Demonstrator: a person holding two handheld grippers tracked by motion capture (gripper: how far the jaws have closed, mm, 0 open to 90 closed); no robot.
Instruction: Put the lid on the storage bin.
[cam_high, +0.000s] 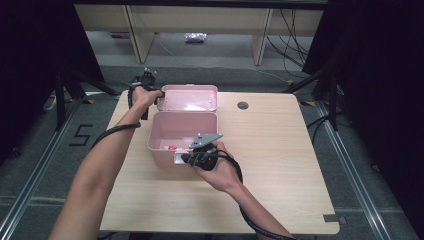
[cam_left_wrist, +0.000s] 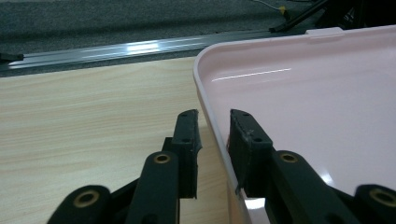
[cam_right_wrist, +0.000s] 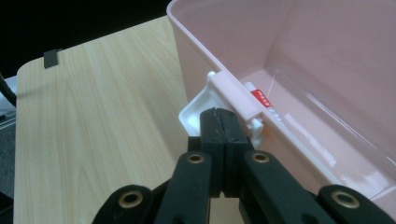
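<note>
Sitting open on the tabletop (cam_high: 280, 165), a light, stiff pink box (cam_high: 182, 131): left claw (cam_left_wrist: 212, 135) straddles its thin lid (cam_left_wrist: 308, 102) rim, unclamped; right claw (cam_right_wrist: 223, 122), clenched, pinches the front latch (cam_right_wrist: 236, 95).

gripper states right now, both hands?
Left gripper: fingers straddle the rim of the pink box's open lid, not yet pressing; open.
Right gripper: shut, empty, at the box's white latch.

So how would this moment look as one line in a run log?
left tool: astride open lid rim | right tool: shut at white latch | pink box: open on table
</note>
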